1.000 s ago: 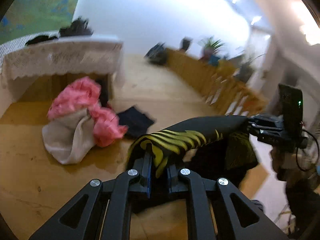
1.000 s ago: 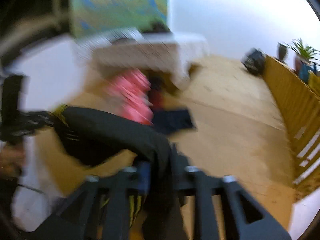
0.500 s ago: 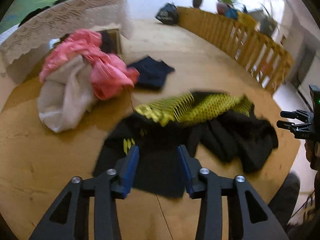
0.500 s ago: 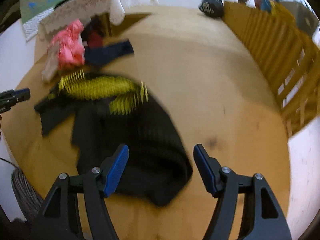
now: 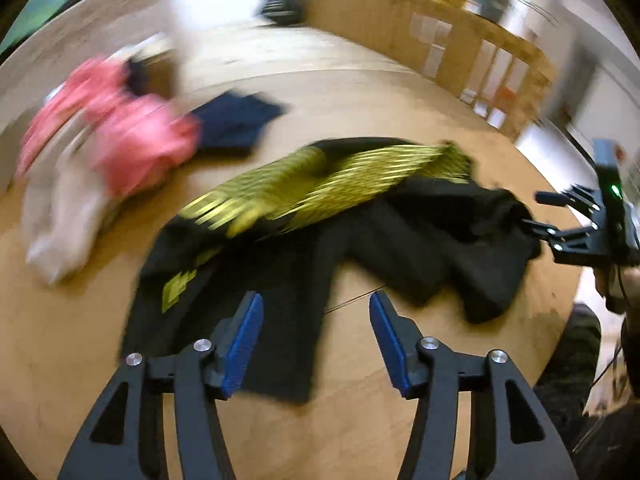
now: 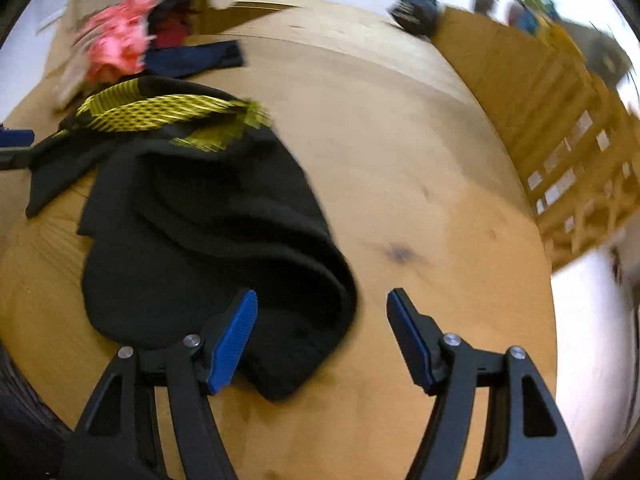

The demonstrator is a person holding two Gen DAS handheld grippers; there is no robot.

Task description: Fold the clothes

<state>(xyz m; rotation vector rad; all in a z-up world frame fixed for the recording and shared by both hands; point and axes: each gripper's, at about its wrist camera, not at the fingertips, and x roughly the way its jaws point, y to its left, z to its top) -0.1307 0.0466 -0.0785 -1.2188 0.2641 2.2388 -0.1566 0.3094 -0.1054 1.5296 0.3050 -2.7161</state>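
smooth light wood tabletop (image 6: 420, 168), soft matt black cloth garment (image 6: 208, 240) with yellow print, matt black plastic left hand-held gripper (image 5: 316, 320), ribbed blue pads (image 5: 244, 344), shiny metal screws

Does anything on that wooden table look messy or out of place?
Yes. The black garment with yellow striped panels lies crumpled and bunched instead of flat, and a heap of pink and beige clothes sits unfolded beside it.
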